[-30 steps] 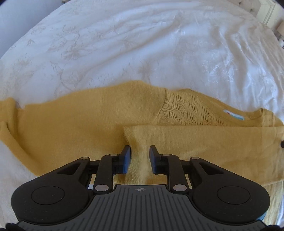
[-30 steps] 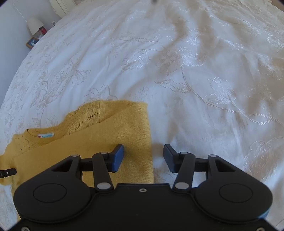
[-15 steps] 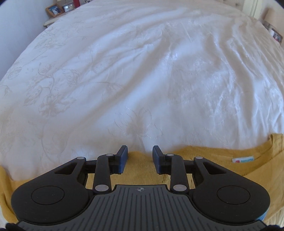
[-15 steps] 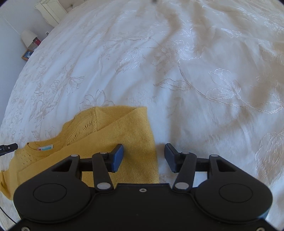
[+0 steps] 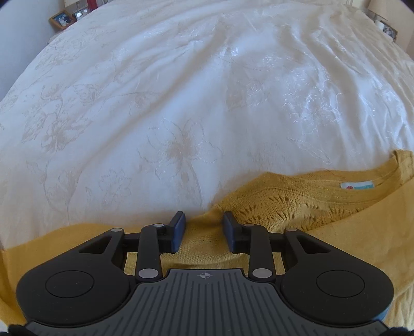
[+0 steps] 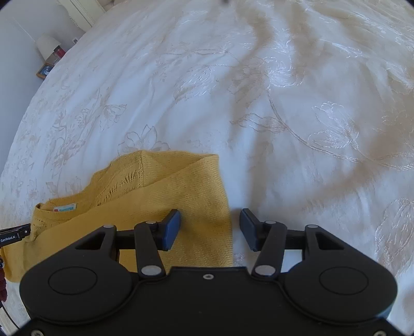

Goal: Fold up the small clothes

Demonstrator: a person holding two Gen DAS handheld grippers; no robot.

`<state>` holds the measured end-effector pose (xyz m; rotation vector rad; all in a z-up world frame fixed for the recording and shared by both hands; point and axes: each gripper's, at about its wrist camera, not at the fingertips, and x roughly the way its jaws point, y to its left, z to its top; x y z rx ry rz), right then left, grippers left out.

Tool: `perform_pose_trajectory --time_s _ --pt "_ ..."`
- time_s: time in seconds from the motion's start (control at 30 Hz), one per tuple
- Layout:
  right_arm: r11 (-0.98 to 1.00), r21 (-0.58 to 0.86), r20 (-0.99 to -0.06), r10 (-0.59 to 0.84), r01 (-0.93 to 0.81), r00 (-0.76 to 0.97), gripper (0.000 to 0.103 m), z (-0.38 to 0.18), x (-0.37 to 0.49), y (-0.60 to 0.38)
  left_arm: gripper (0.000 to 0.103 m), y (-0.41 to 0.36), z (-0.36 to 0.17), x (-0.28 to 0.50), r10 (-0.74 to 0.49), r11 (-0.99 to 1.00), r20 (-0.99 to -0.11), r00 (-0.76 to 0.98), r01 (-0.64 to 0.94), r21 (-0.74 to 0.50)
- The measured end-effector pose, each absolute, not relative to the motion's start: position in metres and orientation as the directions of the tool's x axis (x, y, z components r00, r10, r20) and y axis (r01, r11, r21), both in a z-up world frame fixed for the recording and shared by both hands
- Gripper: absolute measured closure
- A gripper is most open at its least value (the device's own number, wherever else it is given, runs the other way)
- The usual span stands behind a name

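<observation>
A small mustard-yellow knit sweater (image 5: 297,206) lies on the white bedspread (image 5: 181,103), with a sleeve folded across its body and a neck label (image 5: 358,186) showing. My left gripper (image 5: 204,224) is open, its jaws low over the sweater's far edge near the lacy shoulder, with a ridge of knit between them. My right gripper (image 6: 209,223) is open over the sweater's (image 6: 155,196) right folded edge, the left jaw above the knit and the right jaw above the bedspread. The left gripper's tip (image 6: 15,232) shows at the right wrist view's left border.
The white embroidered bedspread (image 6: 284,103) spreads wide beyond the sweater, with soft wrinkles. A lamp (image 6: 46,47) and framed photos (image 5: 62,19) stand on bedside furniture at the far corners.
My left gripper has moved forward from the folded sleeve to the sweater's far edge and its jaws have opened a little. My right gripper has barely moved.
</observation>
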<state>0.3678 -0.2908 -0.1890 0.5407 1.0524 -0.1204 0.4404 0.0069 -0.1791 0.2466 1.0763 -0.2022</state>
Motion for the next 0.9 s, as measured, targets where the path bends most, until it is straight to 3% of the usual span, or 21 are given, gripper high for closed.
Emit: perform_pose_trajectory --time_s 0.23,0.47,0.5,0.53,0.57,0.73,0.83,0.9 --pt "0.861 0.372 -0.848 0.164 0.347 0.503 0.044 -0.19 0.368 -0.292 0.072 -0.009 -0.182 0.444 -0.042 0.886 -0.882 0.47 0.426 0.185" --pt "0.863 0.374 -0.846 0.167 0.34 0.506 0.043 -0.192 0.368 -0.292 0.073 0.008 -0.18 0.456 -0.172 0.844 -0.932 0.321 0.536 0.029" --pt "0.864 0.373 -0.846 0.166 0.34 0.506 0.043 -0.192 0.368 -0.292 0.076 0.01 -0.18 0.459 -0.184 0.851 -0.936 0.301 0.526 0.002" --pt "0.865 0.371 -0.847 0.165 0.339 0.505 0.043 -0.192 0.368 -0.292 0.092 0.012 -0.179 0.462 -0.209 0.853 -0.94 0.27 0.521 -0.041" --pt "0.865 0.37 -0.847 0.165 0.338 0.505 0.043 -0.191 0.368 -0.292 0.1 0.013 -0.179 0.463 -0.233 0.849 -0.942 0.243 0.523 -0.075" --pt "0.864 0.375 -0.846 0.171 0.336 0.506 0.043 -0.19 0.368 -0.293 0.101 0.0 -0.169 0.446 -0.155 0.806 -0.924 0.349 0.585 0.086" --pt "0.867 0.374 -0.846 0.172 0.33 0.505 0.043 -0.189 0.368 -0.294 0.101 0.0 -0.155 0.444 -0.113 0.829 -0.873 0.474 0.53 0.181" --pt "0.872 0.37 -0.845 0.172 0.321 0.507 0.043 -0.187 0.369 -0.293 0.101 0.003 -0.151 0.452 -0.103 0.857 -0.861 0.499 0.484 0.178"
